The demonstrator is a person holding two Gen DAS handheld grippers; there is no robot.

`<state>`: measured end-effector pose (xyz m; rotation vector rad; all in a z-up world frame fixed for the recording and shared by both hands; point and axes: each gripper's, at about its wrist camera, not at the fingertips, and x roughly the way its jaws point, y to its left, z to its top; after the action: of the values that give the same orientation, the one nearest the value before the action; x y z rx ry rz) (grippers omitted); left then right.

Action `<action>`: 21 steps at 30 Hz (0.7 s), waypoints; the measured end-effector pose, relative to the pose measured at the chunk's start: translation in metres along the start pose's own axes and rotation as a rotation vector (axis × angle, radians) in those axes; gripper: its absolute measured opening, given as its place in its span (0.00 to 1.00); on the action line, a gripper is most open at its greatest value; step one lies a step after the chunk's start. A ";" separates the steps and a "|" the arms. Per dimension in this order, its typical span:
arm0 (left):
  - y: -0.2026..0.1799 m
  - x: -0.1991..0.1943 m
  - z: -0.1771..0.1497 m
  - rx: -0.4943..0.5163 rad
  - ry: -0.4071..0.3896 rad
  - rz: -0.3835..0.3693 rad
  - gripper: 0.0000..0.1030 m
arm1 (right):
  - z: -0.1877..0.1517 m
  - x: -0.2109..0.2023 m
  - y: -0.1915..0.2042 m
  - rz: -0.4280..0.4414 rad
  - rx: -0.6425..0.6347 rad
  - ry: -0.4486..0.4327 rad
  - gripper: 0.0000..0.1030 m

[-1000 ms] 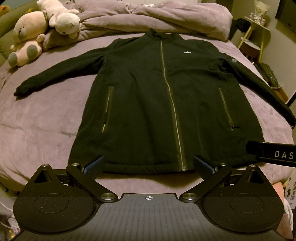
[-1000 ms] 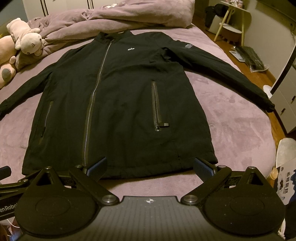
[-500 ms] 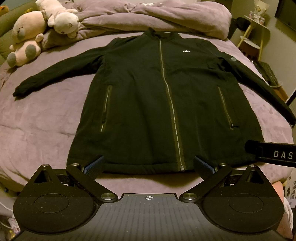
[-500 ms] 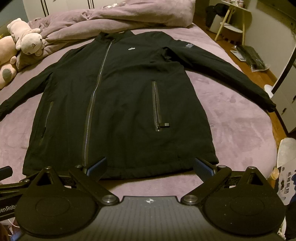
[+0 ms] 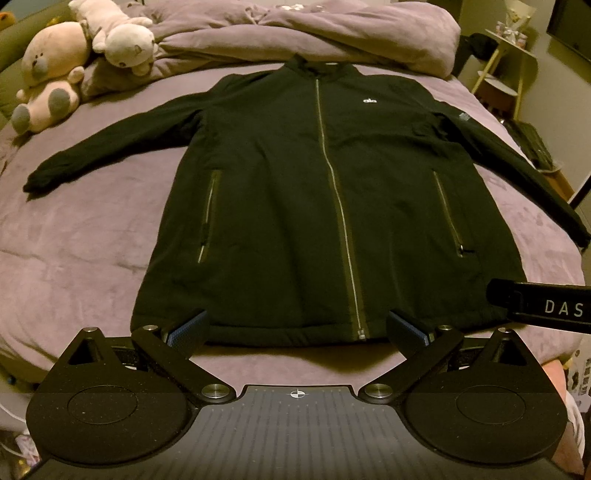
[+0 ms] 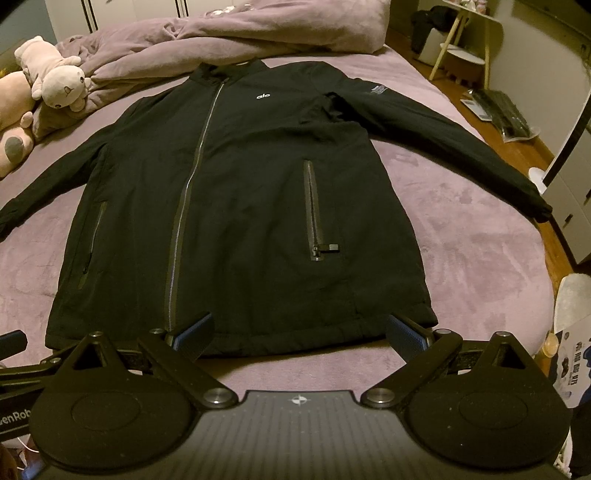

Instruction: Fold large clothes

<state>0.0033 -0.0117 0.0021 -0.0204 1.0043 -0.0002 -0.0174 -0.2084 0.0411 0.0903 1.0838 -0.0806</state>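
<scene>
Left tongs point(image 5: 297, 328) spread wide, gripping nothing, poised just short of the hem of the long black zip-front jacket point(image 5: 295, 206). Right tongs point(image 6: 299, 328) likewise parted and empty, level with the same hem nearer its right corner. Probably lined up so, side by side, to take the hem or reach out to a sleeve for a first fold. Jacket laid flat, front up, zipped, sleeves spread, on the mauve plush bed point(image 5: 81, 229). Beyond: rumpled mauve duvet point(image 5: 332, 33), two plush toys point(image 5: 74, 55). No containers in sight.
</scene>
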 end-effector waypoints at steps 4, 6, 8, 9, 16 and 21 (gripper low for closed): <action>0.001 0.000 0.000 0.001 0.000 0.000 1.00 | -0.001 0.001 0.000 0.008 0.001 0.004 0.96; 0.000 0.000 0.000 0.000 0.001 -0.002 1.00 | -0.002 0.002 -0.002 0.017 0.003 0.007 0.96; -0.001 0.001 -0.001 -0.001 0.003 -0.003 1.00 | -0.002 0.003 -0.003 0.028 0.006 0.010 0.96; -0.001 0.002 -0.001 -0.002 0.005 -0.003 1.00 | -0.003 0.004 -0.004 0.033 0.007 0.012 0.96; 0.002 0.008 0.000 -0.009 0.015 -0.009 1.00 | -0.005 0.007 -0.006 0.094 0.014 0.007 0.96; 0.006 0.014 0.002 -0.013 -0.031 -0.018 1.00 | -0.008 0.006 -0.028 0.363 0.101 -0.132 0.96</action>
<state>0.0122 -0.0061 -0.0083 -0.0416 0.9735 -0.0096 -0.0246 -0.2351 0.0316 0.3665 0.9172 0.1833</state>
